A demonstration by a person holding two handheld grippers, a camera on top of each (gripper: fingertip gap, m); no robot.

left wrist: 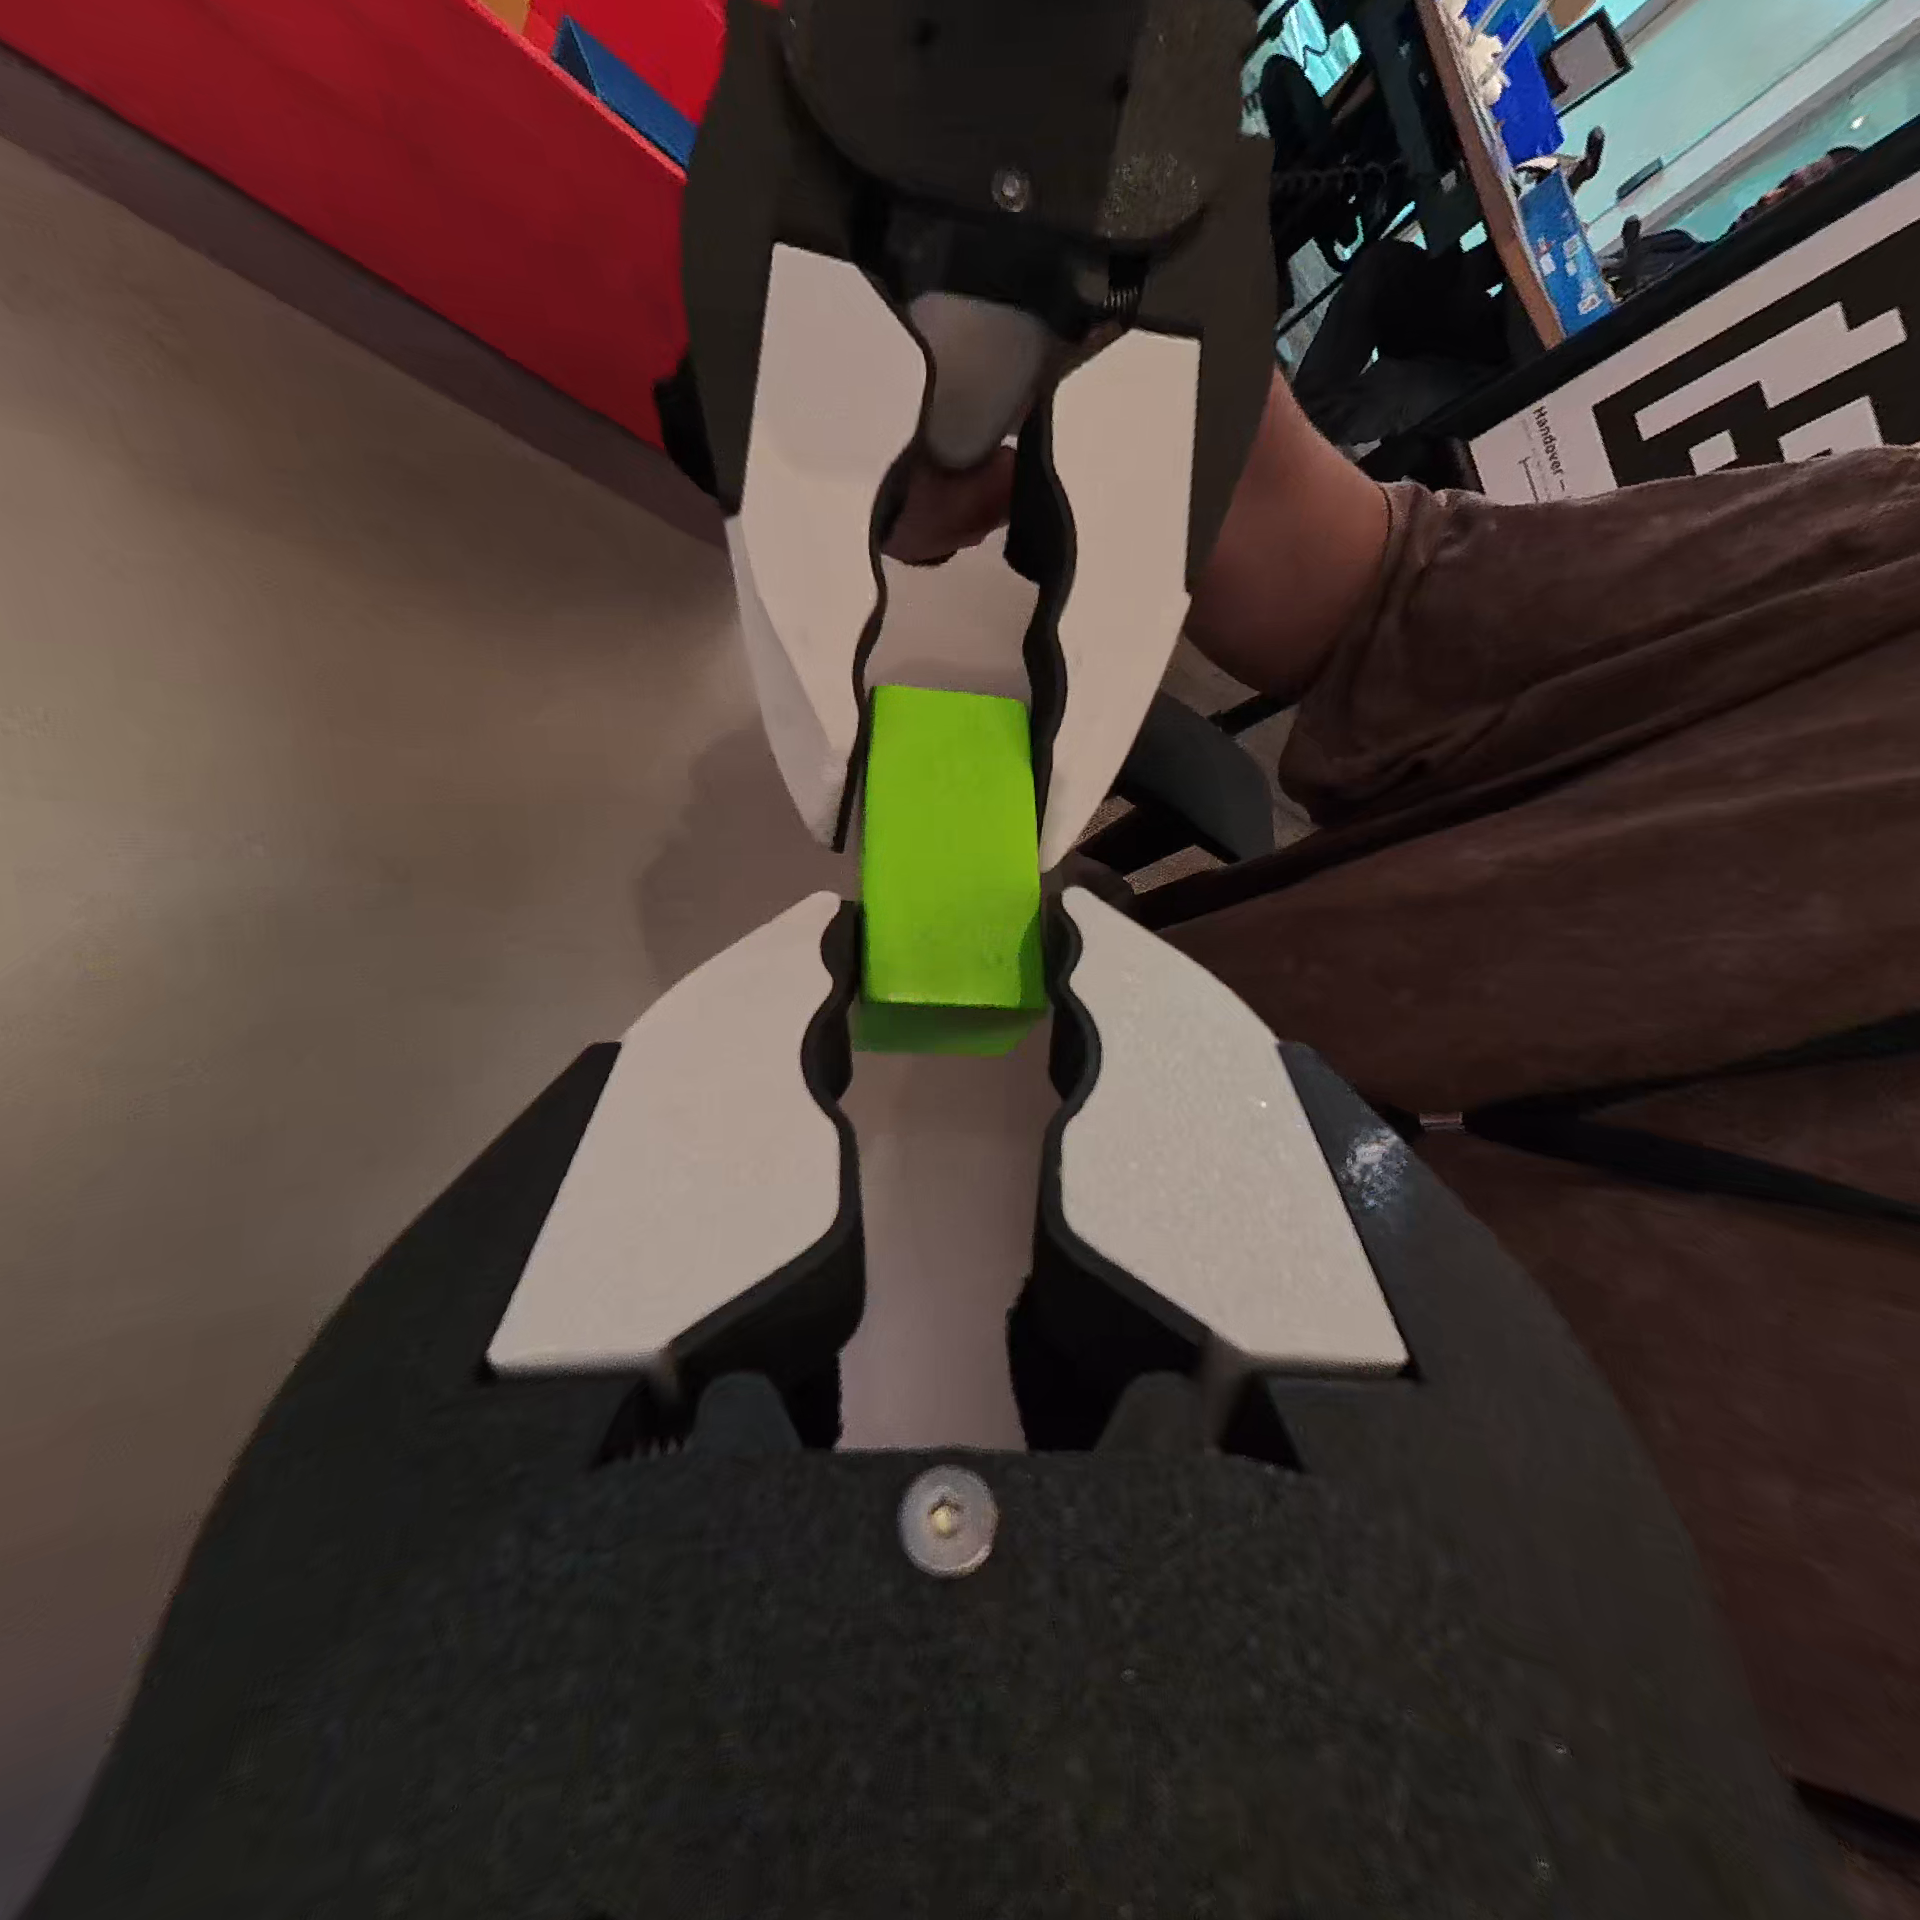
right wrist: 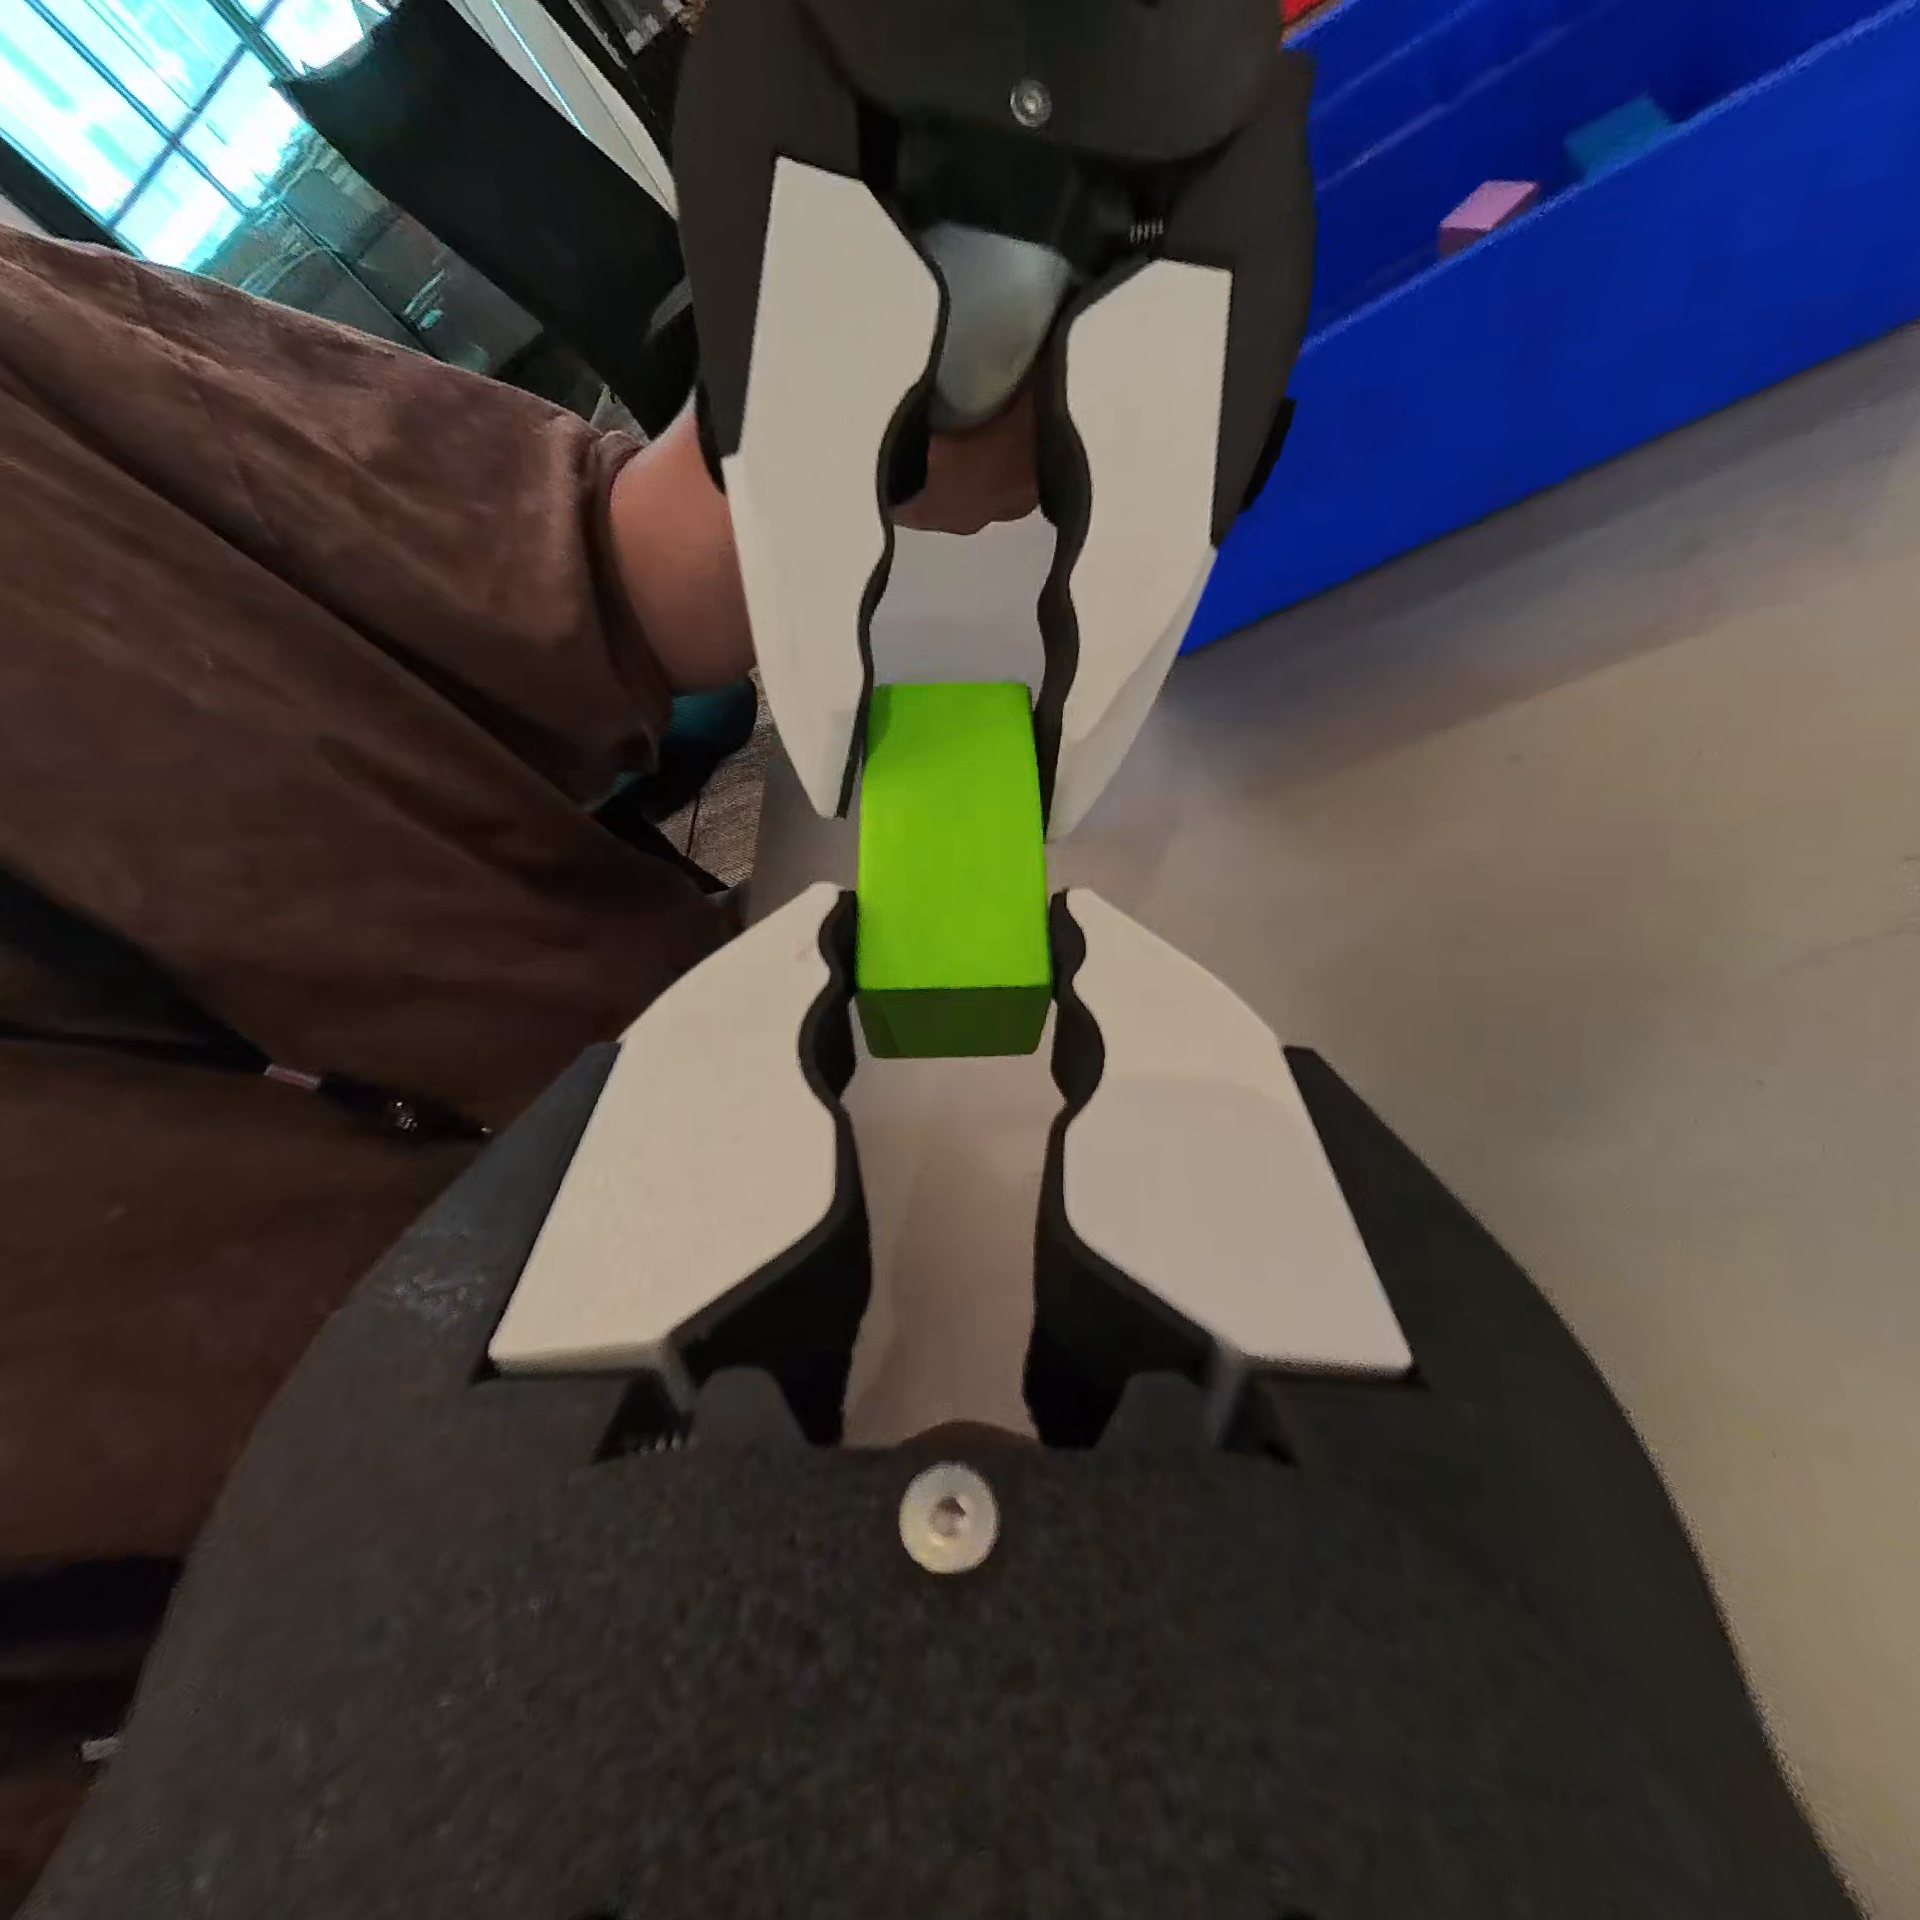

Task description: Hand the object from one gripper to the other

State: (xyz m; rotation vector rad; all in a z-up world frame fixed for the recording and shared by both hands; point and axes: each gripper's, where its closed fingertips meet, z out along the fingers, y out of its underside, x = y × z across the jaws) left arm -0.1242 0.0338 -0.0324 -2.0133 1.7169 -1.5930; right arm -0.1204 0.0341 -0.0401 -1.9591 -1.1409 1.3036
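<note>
A bright green block [left wrist: 948,873] hangs in the air between my two grippers, which face each other tip to tip. In the left wrist view my left gripper [left wrist: 951,920] is shut on the block's near end, and my right gripper [left wrist: 940,831] comes down from the top and clamps its far end. The right wrist view shows the same from the other side. There my right gripper [right wrist: 951,920] is shut on the near end of the block [right wrist: 951,862], and my left gripper [right wrist: 951,821] clamps the far end. Both pairs of black pads touch the block's sides.
A beige table [left wrist: 312,831] lies below. A red bin [left wrist: 416,156] stands at its far edge, and a blue bin [right wrist: 1558,364] holds a purple block [right wrist: 1491,213] and a teal block [right wrist: 1621,145]. A person's brown sleeves [left wrist: 1610,779] [right wrist: 260,623] are beside the grippers. A black-and-white marker sheet [left wrist: 1714,395] stands at right.
</note>
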